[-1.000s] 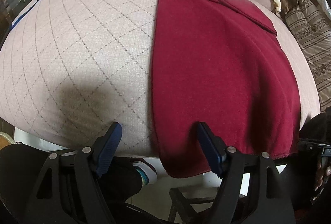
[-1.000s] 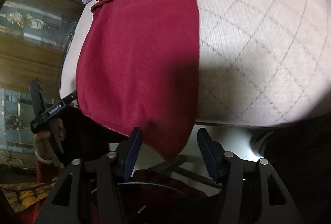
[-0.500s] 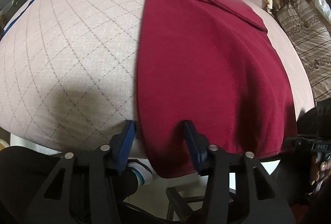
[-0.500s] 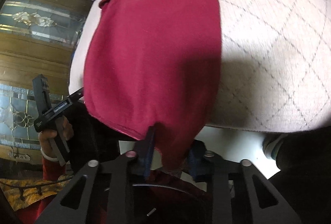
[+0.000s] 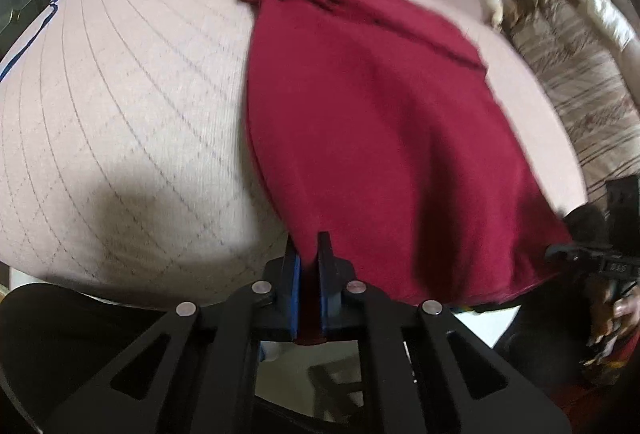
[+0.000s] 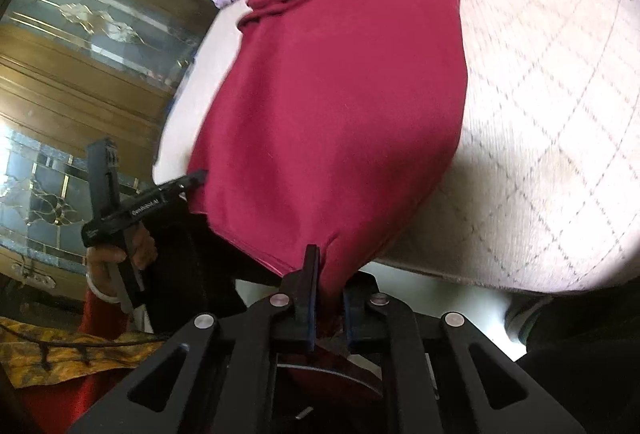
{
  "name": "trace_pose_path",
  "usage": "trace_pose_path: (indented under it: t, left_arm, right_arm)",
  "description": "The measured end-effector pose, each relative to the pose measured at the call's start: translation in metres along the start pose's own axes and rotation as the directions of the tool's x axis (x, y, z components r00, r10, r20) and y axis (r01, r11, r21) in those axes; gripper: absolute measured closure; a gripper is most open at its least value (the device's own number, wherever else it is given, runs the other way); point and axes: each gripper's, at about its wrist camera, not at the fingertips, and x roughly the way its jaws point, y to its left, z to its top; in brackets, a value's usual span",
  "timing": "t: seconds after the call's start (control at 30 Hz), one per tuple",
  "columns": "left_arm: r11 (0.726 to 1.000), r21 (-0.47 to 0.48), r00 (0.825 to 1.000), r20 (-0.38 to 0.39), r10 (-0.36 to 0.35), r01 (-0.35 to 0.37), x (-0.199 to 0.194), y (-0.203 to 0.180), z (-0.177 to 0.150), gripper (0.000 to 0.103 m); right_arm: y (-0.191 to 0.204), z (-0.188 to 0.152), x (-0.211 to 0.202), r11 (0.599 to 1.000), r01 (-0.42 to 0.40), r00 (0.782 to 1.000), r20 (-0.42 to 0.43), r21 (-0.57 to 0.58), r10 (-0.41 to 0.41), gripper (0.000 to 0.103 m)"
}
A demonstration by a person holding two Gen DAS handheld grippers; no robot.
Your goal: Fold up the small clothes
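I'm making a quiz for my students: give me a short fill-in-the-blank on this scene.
1. The cloth is dark ____.
2. The left hand-held gripper is shut on the cloth's near ____.
3. The right hand-held gripper is ____ on the same cloth.
4. The cloth lies on a quilted ____.

Answers: red; edge; shut; mattress

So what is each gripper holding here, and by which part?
Both hold the red garment by its near hem, which hangs over the cushion's edge: the left gripper at one near corner, the right gripper at the other.
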Motion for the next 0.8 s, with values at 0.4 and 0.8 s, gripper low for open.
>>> trace_pose_path:
  t: [0.4, 0.8]
  left_arm:
    - [0.993, -0.107, 0.968, 0.249, -0.026, 0.054, -0.055, 0.019, 0.041, 0.099]
    - [0.997, -0.081, 0.956, 0.293, 0.026, -0.002, -0.075, 0.006, 0.042, 0.098]
  right_arm:
    - [0.006, 0.025, -0.06, 0.972, -0.235, 0.949, 0.221, 0.026, 0.224, 0.095]
    - [0.015, 0.043, -0.086, 0.96, -0.28, 0.914, 0.3, -0.024, 0.274, 0.094]
